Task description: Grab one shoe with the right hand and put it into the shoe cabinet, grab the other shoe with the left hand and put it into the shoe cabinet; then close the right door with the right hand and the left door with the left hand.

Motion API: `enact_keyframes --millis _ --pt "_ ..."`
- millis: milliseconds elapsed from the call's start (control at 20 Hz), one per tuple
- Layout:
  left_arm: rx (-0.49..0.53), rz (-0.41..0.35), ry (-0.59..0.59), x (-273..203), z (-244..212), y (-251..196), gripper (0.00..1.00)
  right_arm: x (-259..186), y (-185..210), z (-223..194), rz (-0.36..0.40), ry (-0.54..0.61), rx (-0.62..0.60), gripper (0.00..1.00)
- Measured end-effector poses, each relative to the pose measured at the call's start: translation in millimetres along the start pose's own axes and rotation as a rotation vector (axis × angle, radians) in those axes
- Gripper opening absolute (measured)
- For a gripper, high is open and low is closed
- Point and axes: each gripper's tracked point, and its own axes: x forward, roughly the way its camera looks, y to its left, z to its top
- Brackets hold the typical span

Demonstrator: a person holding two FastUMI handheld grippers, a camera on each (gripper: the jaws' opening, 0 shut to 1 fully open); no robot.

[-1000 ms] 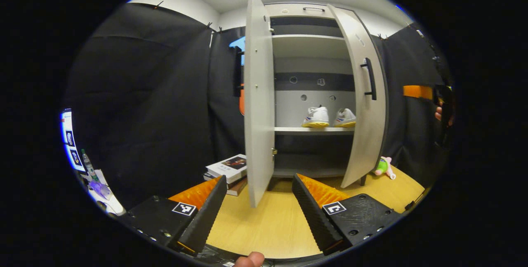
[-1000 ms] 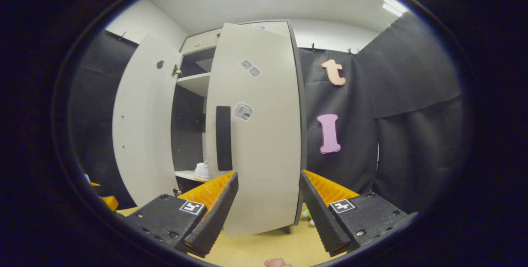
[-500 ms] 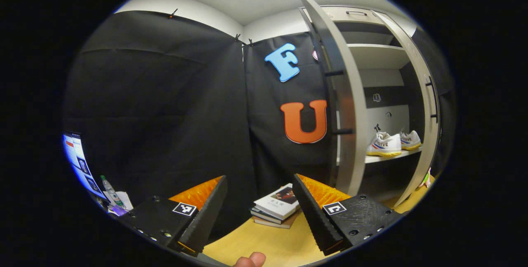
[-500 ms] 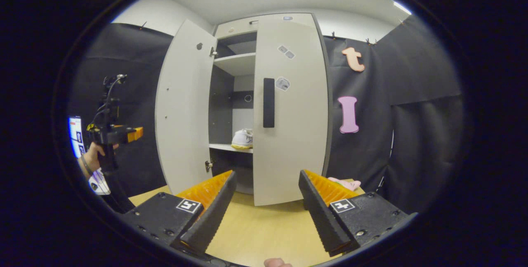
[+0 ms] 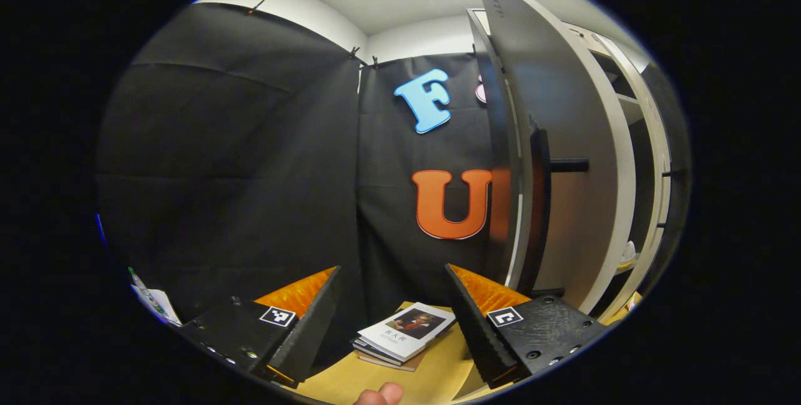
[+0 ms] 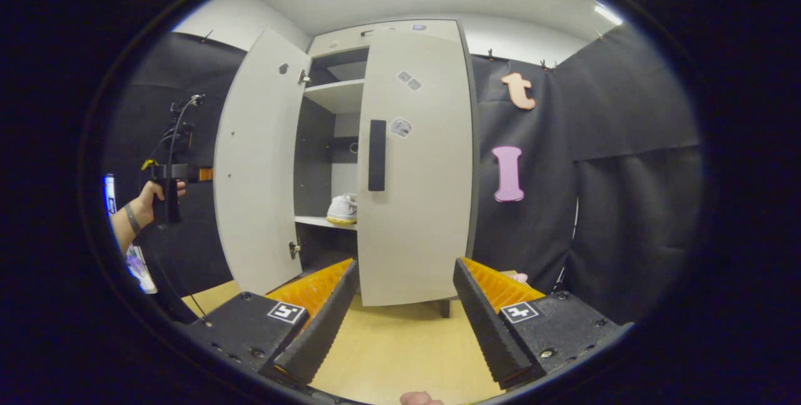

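Observation:
The grey shoe cabinet's right door (image 6: 416, 161) stands across the front, close to shut, with its black handle (image 6: 377, 154) facing me. The left door (image 6: 256, 161) is swung wide open. Through the gap, a white shoe with a yellow sole (image 6: 343, 209) rests on the middle shelf. My right gripper (image 6: 405, 264) is open and empty, back from the right door. A hand holds my left gripper (image 6: 188, 173) out beyond the open left door. In the left gripper view, the left gripper (image 5: 393, 270) is open and empty, and the left door's outer face (image 5: 563, 142) with its handle (image 5: 539, 205) rises just to the right.
A stack of books (image 5: 407, 332) lies on the wooden floor (image 6: 400, 348) by the left door's foot. A pink soft toy (image 6: 518, 278) sits at the cabinet's right corner. Black cloth walls close in on both sides.
The right door has swung nearly shut while my right gripper drew back from it. My left gripper moved out around the left door to its outer side, so the shoes slipped from its view.

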Motion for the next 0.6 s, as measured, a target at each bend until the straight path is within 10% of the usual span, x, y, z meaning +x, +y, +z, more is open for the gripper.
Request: enact_keyframes --millis 600 --pt "-0.044 -0.161 -0.008 -25 8 -92 0.93 9 -16 -1 -0.024 0.006 0.027 0.96"
